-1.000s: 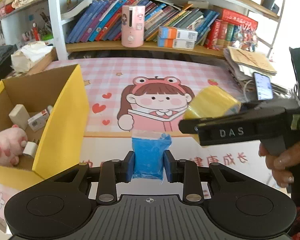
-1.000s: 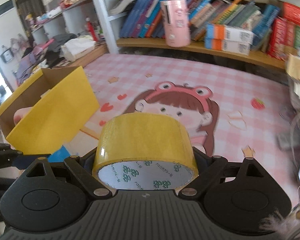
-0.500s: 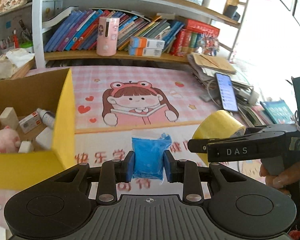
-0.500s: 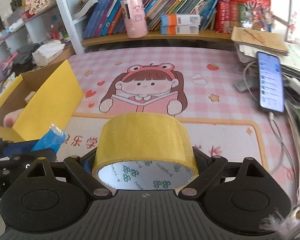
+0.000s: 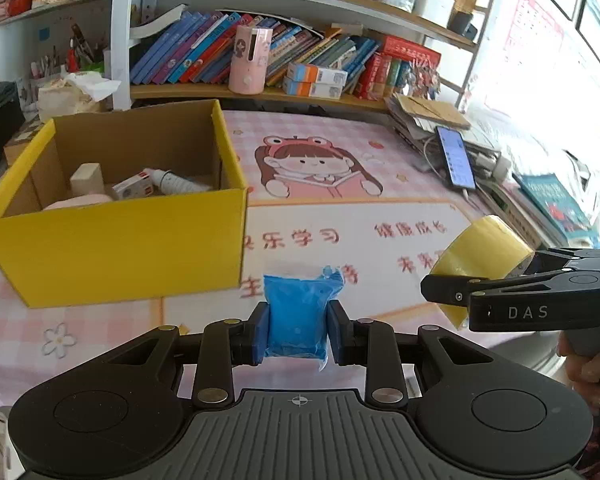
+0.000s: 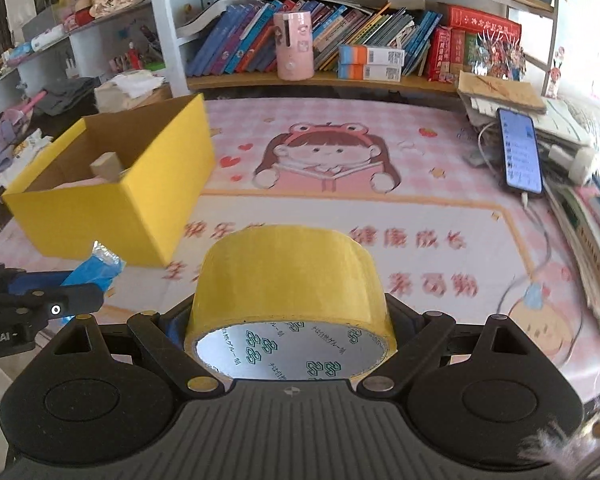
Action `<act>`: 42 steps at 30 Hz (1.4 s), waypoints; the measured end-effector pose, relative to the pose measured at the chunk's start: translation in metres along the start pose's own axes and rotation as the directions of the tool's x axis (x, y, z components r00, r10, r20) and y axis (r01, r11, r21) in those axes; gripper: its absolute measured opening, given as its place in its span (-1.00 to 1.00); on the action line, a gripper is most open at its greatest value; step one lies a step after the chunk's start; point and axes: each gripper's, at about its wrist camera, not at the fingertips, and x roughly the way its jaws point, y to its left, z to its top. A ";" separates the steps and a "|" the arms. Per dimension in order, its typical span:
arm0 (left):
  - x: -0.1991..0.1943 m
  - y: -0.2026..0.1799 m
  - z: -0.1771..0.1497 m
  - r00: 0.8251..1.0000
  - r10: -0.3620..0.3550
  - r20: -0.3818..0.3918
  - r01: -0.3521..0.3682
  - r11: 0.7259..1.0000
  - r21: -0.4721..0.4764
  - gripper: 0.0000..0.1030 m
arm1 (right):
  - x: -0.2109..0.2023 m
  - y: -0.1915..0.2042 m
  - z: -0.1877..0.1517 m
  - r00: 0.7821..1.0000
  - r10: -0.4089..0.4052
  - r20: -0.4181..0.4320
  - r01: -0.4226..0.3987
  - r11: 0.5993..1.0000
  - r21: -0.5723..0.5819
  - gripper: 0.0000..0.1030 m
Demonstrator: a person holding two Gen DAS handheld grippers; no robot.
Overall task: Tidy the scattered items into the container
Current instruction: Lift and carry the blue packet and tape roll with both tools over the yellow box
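Left wrist view shows your left gripper (image 5: 297, 328) clamped on the blue packet (image 5: 298, 314), held above the mat just right of the yellow box (image 5: 116, 246). Only this view looks into the box: a white bottle (image 5: 172, 181) and a small carton (image 5: 134, 189). Right wrist view shows your right gripper (image 6: 290, 322) spread wide around the yellow tape roll (image 6: 288, 276), gripping it.

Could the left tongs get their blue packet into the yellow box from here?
Probably yes. The left tongs grip the blue packet, the yellow box is open-topped just ahead to the left, and nothing stands between them.
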 end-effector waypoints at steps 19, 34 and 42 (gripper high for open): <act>-0.051 0.036 -0.030 0.998 0.037 0.052 -0.037 0.999 -0.015 -0.45 | -0.021 0.071 -0.018 0.996 0.094 -0.012 -0.094 0.992 -0.080 0.75; -0.083 0.072 -0.048 0.984 0.157 0.083 -0.147 0.982 -0.118 -0.45 | -0.016 0.122 -0.013 0.979 0.201 -0.021 -0.202 0.961 -0.187 0.75; -0.093 0.087 -0.043 0.974 0.189 0.123 -0.169 0.974 -0.152 -0.45 | -0.015 0.145 0.001 0.971 0.237 0.016 -0.225 0.937 -0.266 0.75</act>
